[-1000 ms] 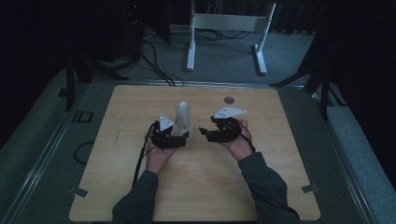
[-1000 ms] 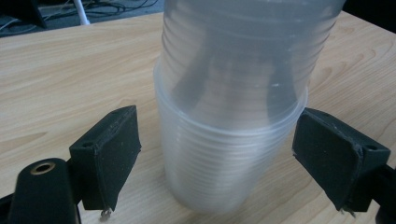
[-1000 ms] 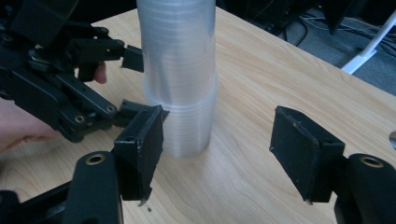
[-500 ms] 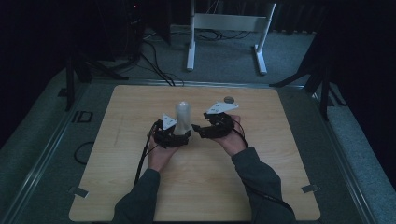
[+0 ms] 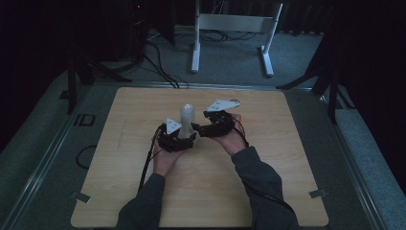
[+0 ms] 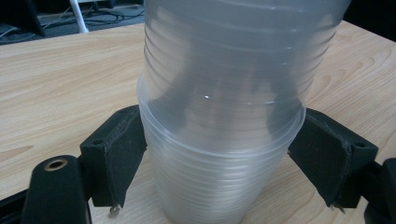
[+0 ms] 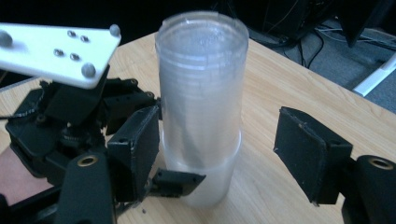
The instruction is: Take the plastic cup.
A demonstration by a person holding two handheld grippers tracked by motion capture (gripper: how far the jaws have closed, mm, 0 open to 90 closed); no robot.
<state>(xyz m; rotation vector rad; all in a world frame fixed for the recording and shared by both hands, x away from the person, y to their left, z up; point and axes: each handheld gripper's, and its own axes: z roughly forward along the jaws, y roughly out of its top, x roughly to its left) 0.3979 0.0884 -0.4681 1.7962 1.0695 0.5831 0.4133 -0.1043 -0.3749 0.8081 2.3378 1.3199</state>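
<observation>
so the left gripper (image 6: 219,186) has just closed its jaws on the lower cup of the cup stack (image 5: 186,120) mid-frame on the desk (image 5: 287,182); the right gripper (image 7: 219,154), jaws released and just widening, should clamp the upper cups squarely, then lift straight.

Both grippers are black with square fingers (image 7: 310,158), white screwed three-cornered plates, black cables; sleeves dark grey.

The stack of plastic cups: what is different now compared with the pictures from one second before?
The right gripper moved in beside the cup stack, jaws opening around it without touching. The left gripper has just closed onto the stack's lower part. The stack stayed upright in place on the table.
</observation>
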